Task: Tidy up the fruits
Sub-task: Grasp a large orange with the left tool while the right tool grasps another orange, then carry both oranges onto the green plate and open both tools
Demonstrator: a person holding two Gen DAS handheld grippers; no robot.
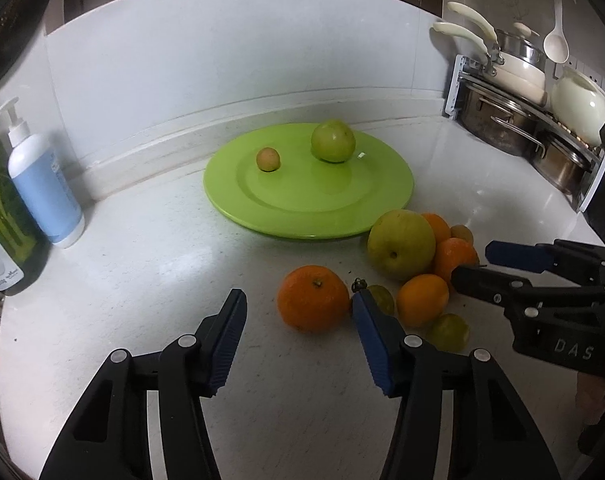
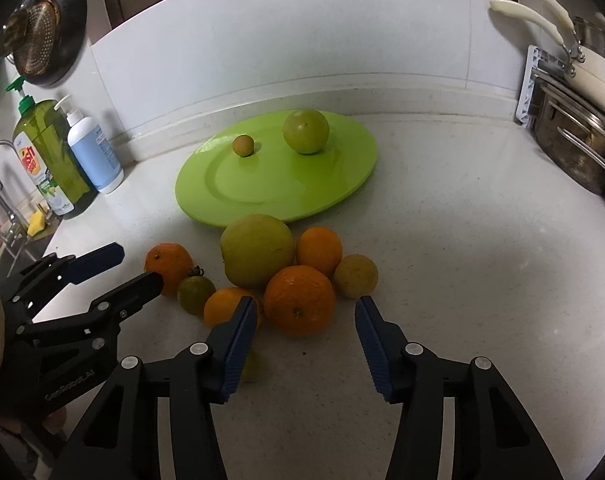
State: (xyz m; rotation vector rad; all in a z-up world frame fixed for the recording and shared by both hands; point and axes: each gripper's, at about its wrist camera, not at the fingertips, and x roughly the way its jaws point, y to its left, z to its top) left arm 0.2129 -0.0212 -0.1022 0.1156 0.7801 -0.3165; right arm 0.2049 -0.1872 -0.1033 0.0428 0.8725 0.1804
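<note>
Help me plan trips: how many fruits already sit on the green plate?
2: a large green fruit toward the plate's back, and a small yellowish fruit left of it. None appear hidden.

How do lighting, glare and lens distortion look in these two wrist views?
Left wrist view: the backsplash edge bows from fisheye, glare on the countertop, and a bright glint on the green plate. Right wrist view: a broad soft shadow darkens the counter at right; the plate looks stretched oval; corners vignette black.

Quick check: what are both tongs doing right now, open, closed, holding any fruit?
Left tongs: open, empty, the lone orange sits between the fingers.
Right tongs: open, empty, facing the front orange.
</note>
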